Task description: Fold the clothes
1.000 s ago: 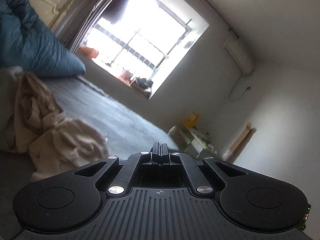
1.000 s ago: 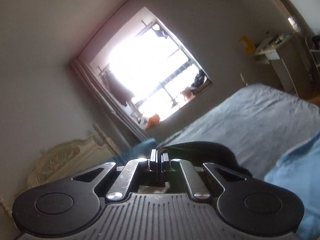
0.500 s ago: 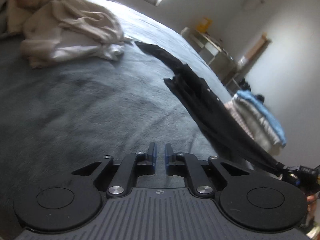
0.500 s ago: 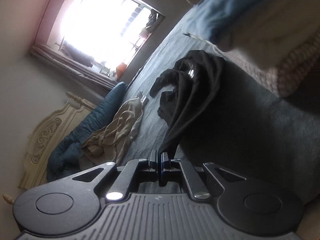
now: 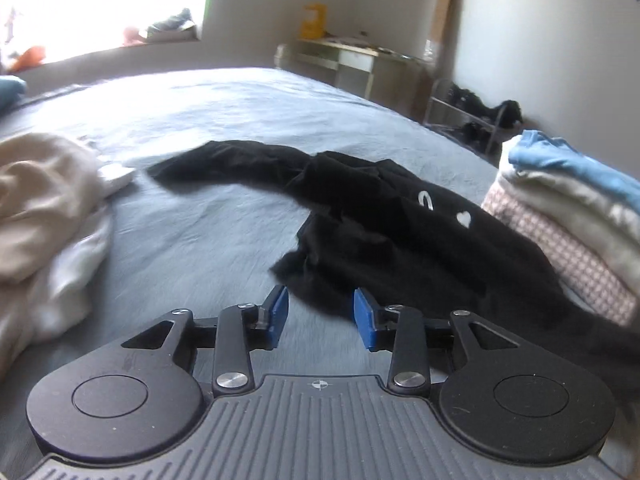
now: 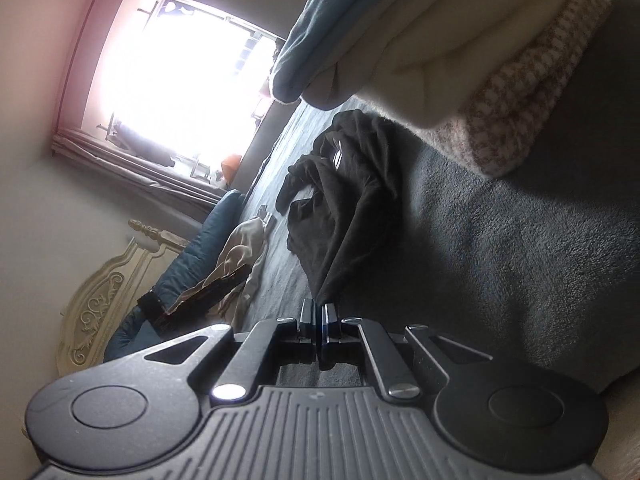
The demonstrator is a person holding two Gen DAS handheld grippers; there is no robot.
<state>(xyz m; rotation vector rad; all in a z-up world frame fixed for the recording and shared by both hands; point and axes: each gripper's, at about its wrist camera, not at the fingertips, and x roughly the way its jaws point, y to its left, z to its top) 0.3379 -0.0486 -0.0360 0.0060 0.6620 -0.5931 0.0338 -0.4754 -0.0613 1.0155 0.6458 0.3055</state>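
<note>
A black garment [image 5: 384, 216] lay crumpled across the grey bedspread [image 5: 208, 224], its near hem just ahead of the left gripper [image 5: 320, 318], whose blue pads [image 5: 278, 315] stood wide apart with nothing between them. The right gripper [image 6: 319, 328] had its fingers pressed together on a corner of the same black garment [image 6: 340, 200], the cloth rising from the pinch in a taut fold and spreading out farther up the bed. The left view alone showed the garment's white marks, a desk [image 5: 352, 64] against the far wall and a rack of dark items beside it; it also showed the stack of folded clothes [image 5: 576, 216] just right of the garment, blue on top, cream in the middle, checked pink beneath. The right view, rolled strongly to one side, alone showed the carved headboard [image 6: 100, 300], a dark blue quilt [image 6: 200, 248] and the bright window [image 6: 176, 76]. Both views took in a beige heap [image 5: 44, 208] of unfolded cloth to the left. The left gripper pointed level and low over the bed; the right sat close to the bedspread beside the stack.
</note>
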